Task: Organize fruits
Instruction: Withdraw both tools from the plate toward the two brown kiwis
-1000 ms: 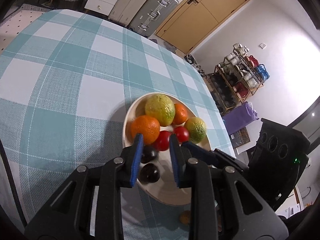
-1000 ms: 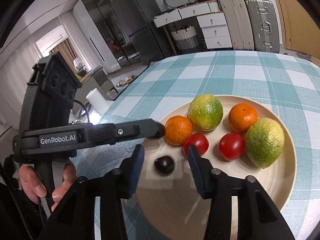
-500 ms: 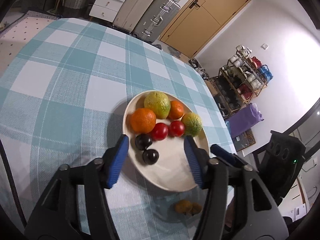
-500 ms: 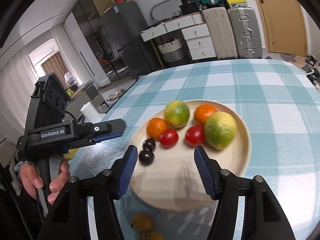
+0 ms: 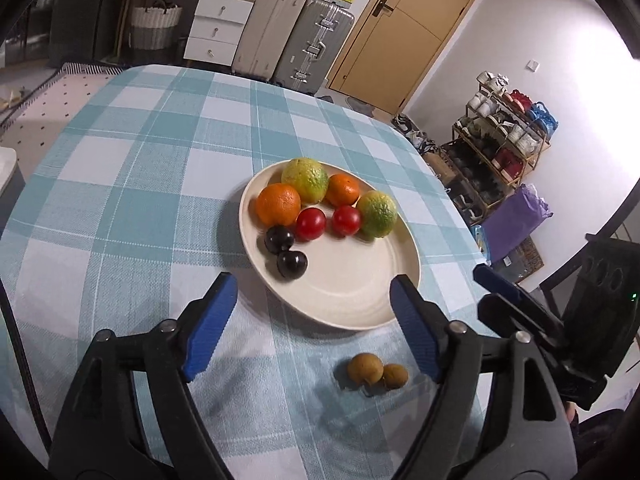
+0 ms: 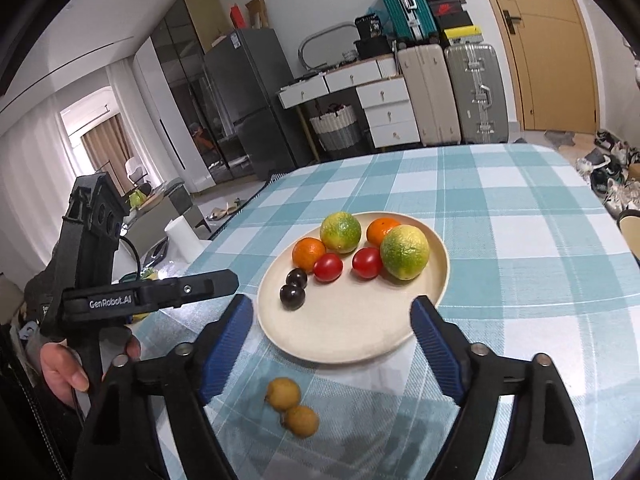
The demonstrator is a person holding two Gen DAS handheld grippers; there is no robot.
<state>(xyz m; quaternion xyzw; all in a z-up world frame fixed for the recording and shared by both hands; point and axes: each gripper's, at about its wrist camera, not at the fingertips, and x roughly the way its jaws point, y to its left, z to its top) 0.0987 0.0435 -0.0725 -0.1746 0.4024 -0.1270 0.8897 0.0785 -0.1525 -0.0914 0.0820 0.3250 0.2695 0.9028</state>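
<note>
On the plate [image 5: 404,276] at mid-frame eight fruits sit grouped; our left gripper [image 5: 312,322] and right gripper [image 6: 332,344], jaws just opened wide and empty, leave two brown fruits [image 6: 292,406] below it.

right gripper [image 5: 520,304] – body cut off

Round cream plate [image 5: 352,308] on the blue-and-white checked tablecloth [image 5: 132,184]; two green-yellow citrus [image 5: 305,179] and two oranges [image 5: 278,205] along its far side; two red tomatoes [image 5: 310,223] just nearer; two dark plums [image 5: 292,264] at left, touching; two small brown longans [image 5: 365,367] on the cloth, near side of plate.
</note>
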